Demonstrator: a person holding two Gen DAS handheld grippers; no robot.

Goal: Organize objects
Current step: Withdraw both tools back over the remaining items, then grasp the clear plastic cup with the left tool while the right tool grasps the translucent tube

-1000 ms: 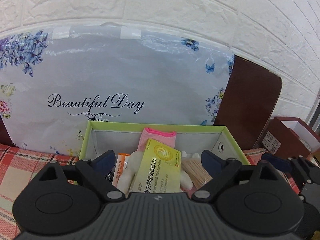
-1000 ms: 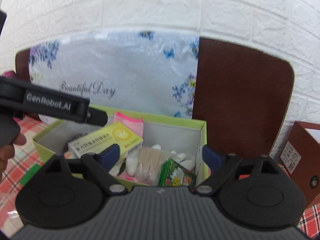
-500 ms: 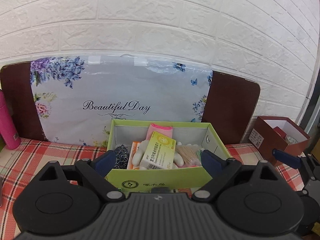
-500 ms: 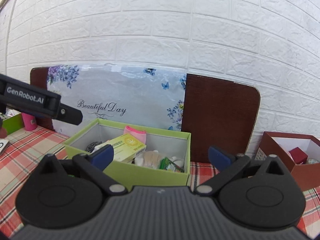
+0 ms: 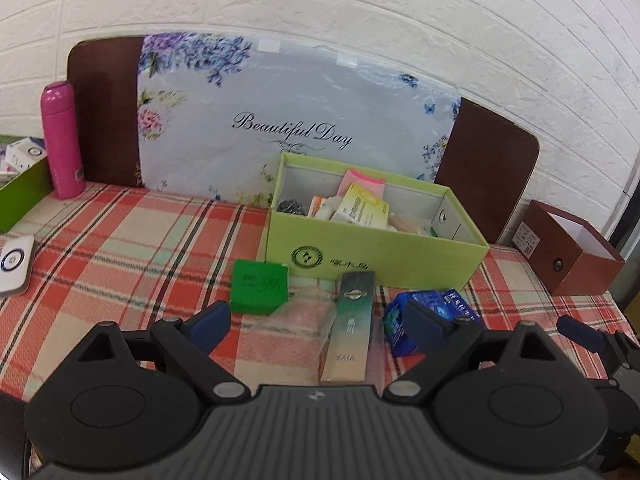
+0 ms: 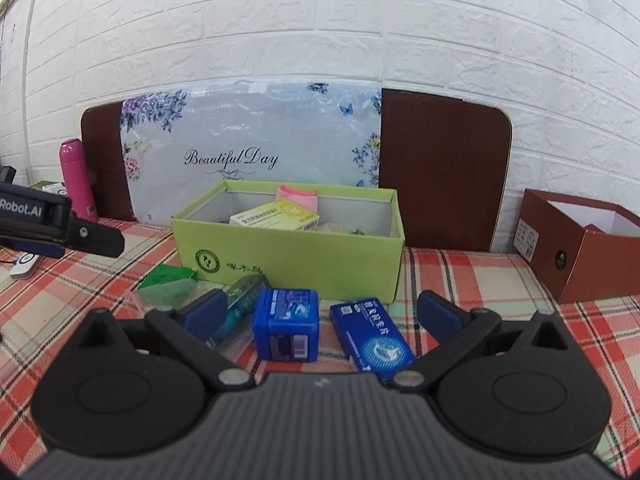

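Long carton (image 5: 352,326): silvery green, printed "XAIA"; flat on the plaid tablecloth (image 5: 120,256), long axis running toward the green box (image 5: 376,252).
Green box: open-topped, round logo on front; holds a yellow medicine pack (image 6: 276,215), print too small to read.
Blue items: cube box (image 6: 286,322) and flat blue pack (image 6: 374,334), side by side.
Backdrop: "Beautiful Day" sheet (image 6: 248,140).
Left gripper (image 5: 316,322): jaws wide, empty; side marked "Robot.AI".
Right gripper (image 6: 320,314): jaws wide, empty.
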